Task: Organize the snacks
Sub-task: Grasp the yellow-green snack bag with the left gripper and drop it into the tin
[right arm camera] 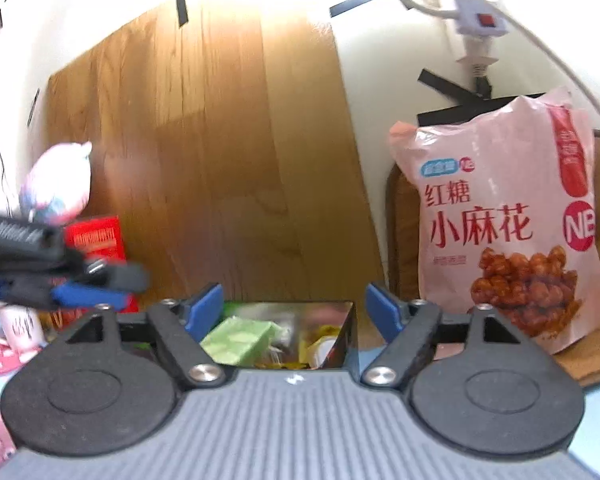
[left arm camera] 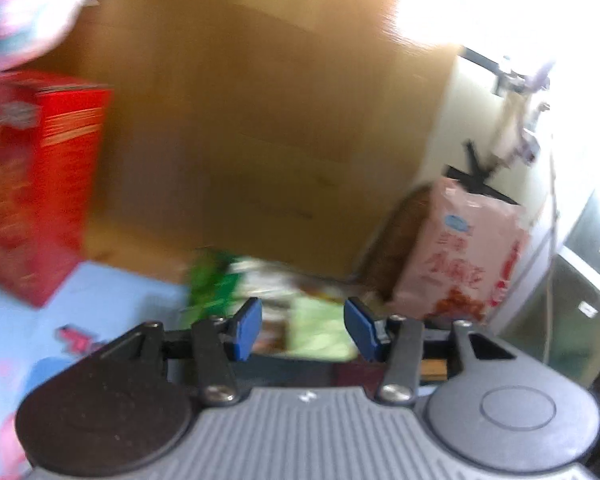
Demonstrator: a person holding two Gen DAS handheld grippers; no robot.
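Right wrist view, scanning left to right: our left gripper point(right arm camera: 88, 294) juts in near the red box point(right arm camera: 96, 236), its tongs slightly parted with nothing seen between them. Our right gripper point(right arm camera: 294, 304) stands spread wide and empty over the snack bin point(right arm camera: 350, 332), where a green packet point(right arm camera: 240, 340) lies inside. A pink bag point(right arm camera: 500, 220) stands upright at right, apart from the bin. We judge one item just dropped off; next calls for reaching to the pink bag. Its label reads "红糖 小麻花" and "NB"; other print is too blurred.
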